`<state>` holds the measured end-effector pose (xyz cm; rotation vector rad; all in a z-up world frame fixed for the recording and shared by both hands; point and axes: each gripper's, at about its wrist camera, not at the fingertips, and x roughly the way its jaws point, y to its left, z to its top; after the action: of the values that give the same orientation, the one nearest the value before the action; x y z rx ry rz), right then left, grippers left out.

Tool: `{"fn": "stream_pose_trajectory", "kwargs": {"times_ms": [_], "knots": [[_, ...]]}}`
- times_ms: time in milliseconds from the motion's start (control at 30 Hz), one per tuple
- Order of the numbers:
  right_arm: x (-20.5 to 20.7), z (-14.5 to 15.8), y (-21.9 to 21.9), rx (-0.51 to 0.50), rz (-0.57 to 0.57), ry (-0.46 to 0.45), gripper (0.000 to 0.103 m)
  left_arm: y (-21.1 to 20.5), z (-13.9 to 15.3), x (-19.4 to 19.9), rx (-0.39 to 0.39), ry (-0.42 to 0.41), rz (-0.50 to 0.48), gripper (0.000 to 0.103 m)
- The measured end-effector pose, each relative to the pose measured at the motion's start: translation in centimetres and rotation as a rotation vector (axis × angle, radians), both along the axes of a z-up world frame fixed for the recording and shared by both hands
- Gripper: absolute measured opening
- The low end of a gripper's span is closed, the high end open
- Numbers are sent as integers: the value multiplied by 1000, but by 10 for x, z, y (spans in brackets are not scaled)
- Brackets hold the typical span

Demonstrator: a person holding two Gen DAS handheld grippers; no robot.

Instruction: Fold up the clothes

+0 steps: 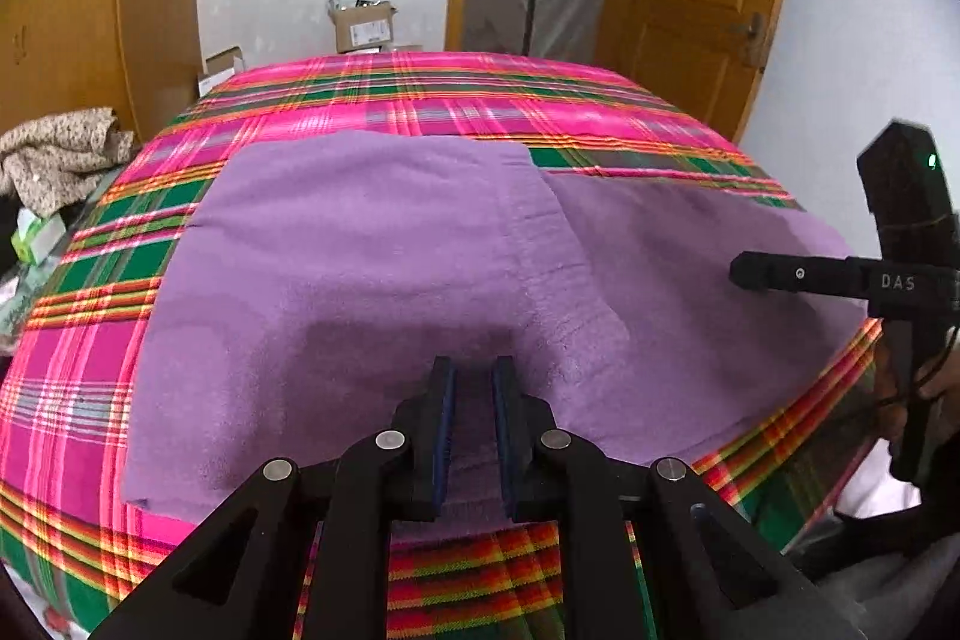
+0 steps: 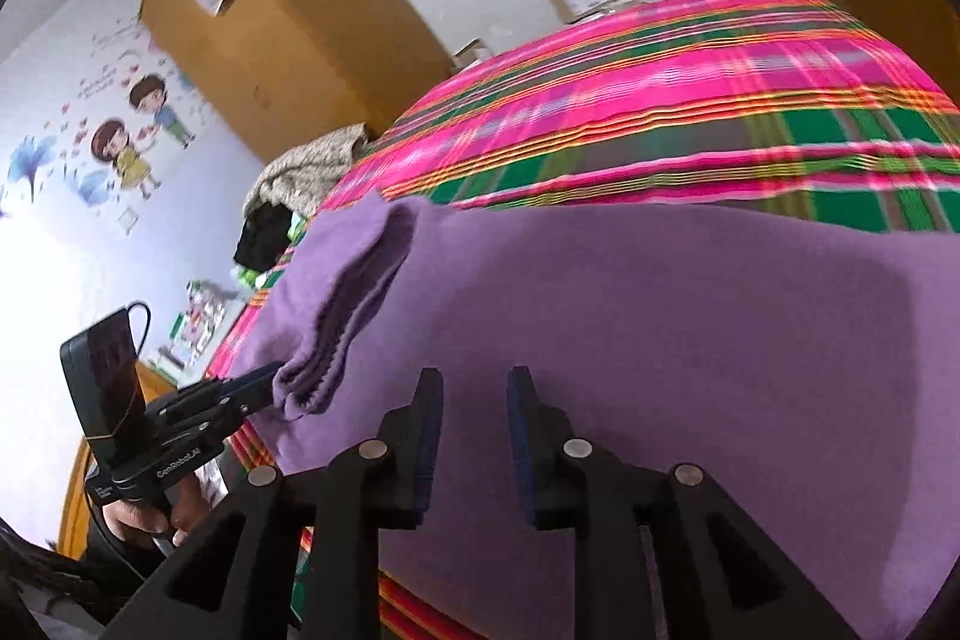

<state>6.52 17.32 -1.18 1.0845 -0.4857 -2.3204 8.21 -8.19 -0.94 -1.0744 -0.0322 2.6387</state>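
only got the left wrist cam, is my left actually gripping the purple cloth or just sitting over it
Observer: Gripping. The right wrist view shows the left gripper pinching a bunched, folded edge of the purple cloth.
Operator: and the right jaws, i only see them side on
Observer: Apart, with nothing between them; the right gripper is over a flat part of the cloth.
Operator: anything off to my left i'm missing
Observer: A cartoon wall sticker on the wall beyond the bed's left side.
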Motion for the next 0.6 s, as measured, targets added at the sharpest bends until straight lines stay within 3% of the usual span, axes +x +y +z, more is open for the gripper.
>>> {"fn": "stream_pose_trajectory", "kwargs": {"times_ms": [233,333,600], "knots": [[11,3,35,-8,-100,4,23,3,16,1,93,44,-37,13],[14,-2,46,-10,-131,-21,23,18,4,-5,59,4,-69,13],[23,-1,80,-14,-240,-22,23,21,13,-6,64,24,-59,13]]}}
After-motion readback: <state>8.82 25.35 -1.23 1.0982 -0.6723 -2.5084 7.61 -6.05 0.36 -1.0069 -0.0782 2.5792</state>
